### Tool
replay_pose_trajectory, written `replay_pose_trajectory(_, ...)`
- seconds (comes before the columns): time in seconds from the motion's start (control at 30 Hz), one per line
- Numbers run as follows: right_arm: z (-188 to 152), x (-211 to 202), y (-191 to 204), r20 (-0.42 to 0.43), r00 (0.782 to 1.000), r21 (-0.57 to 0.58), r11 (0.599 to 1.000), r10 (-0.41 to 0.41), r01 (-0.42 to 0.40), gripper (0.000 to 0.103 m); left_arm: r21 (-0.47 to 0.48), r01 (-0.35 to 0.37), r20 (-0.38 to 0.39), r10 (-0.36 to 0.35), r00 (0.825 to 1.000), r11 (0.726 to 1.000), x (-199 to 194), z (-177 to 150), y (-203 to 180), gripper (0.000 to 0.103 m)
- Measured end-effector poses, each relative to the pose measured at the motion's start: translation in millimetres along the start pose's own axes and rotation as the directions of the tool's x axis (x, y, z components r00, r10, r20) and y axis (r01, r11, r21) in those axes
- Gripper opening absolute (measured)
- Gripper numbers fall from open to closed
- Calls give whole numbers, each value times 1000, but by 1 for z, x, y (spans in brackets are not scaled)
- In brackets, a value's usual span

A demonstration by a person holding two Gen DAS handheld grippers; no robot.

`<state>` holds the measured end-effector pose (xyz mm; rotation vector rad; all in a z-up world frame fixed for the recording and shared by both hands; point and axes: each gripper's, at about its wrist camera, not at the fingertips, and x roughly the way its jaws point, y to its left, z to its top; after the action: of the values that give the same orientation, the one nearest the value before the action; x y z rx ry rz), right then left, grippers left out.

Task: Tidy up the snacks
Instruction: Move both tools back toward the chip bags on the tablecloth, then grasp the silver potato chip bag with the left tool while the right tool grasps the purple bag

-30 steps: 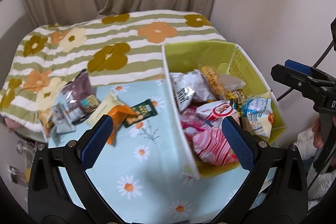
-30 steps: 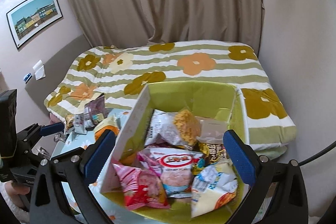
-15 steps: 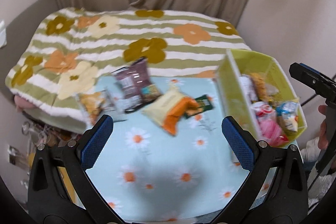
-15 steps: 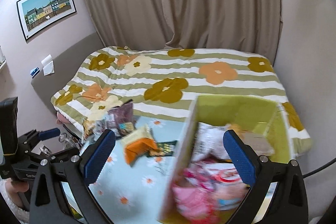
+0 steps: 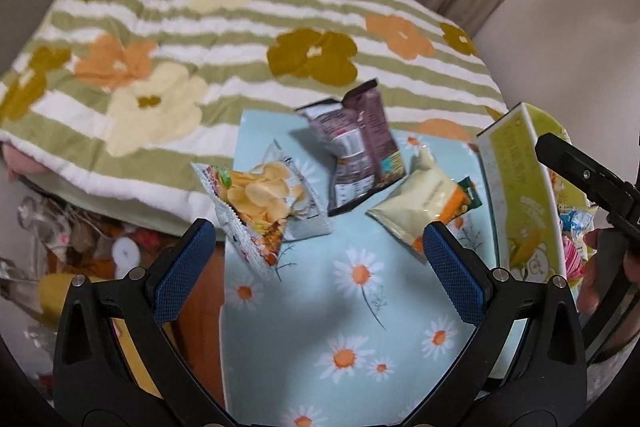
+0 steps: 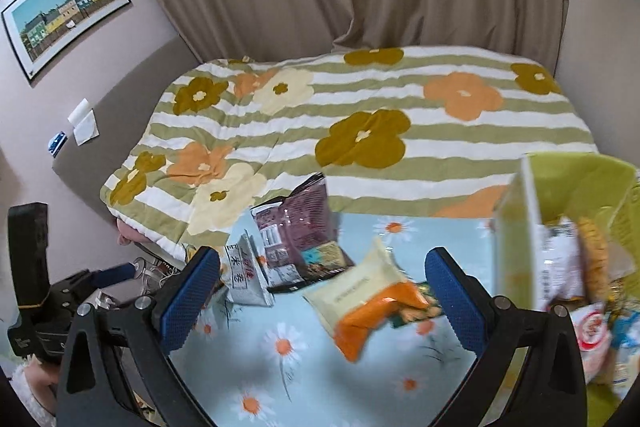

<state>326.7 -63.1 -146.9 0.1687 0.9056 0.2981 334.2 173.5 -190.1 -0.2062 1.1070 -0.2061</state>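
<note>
In the left wrist view, the left gripper (image 5: 320,259) is hanging spread wide and empty at the bottom of the frame, above the daisy-print cloth (image 5: 360,327); since a second ago this view has swung off the yellow-green box (image 5: 520,187), which was filling the centre right and is now sitting at the right edge. The loose snacks are now lying mid-frame: a chip bag (image 5: 260,199) at centre left, a purple bag (image 5: 356,151) above centre, and a cream-and-orange bag (image 5: 424,203) just right of it. The right gripper (image 5: 592,179) is showing at the right edge, though this view does not tell how it stands. In the right wrist view, the right gripper (image 6: 324,299) is also spread apart with nothing between its fingers, and the box (image 6: 516,227), earlier filling the lower middle, is now blurring past the right side with packets inside, while the purple bag (image 6: 296,231) and cream-and-orange bag (image 6: 360,303) are lying between the fingers' tips at centre. The striped flowered blanket (image 6: 360,115) is spreading behind.
</note>
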Motion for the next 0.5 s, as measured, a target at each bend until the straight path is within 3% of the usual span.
replay_pose_trajectory(0.1,2,31,7,-49,999,6,1000,-1,1,102,-52,28,-52,-31,998,998,29,4,18,102)
replay_pose_trajectory(0.27,6,77,11,-132,991,-1,1000,15,-15,102,-100,28,-73,-35,997,995,64,13,30,102)
replay_pose_trajectory(0.5,16,130,10,-216,974,-16,998,62,-67,102,-134,-60,-102,46,994,989,101,21,37,102)
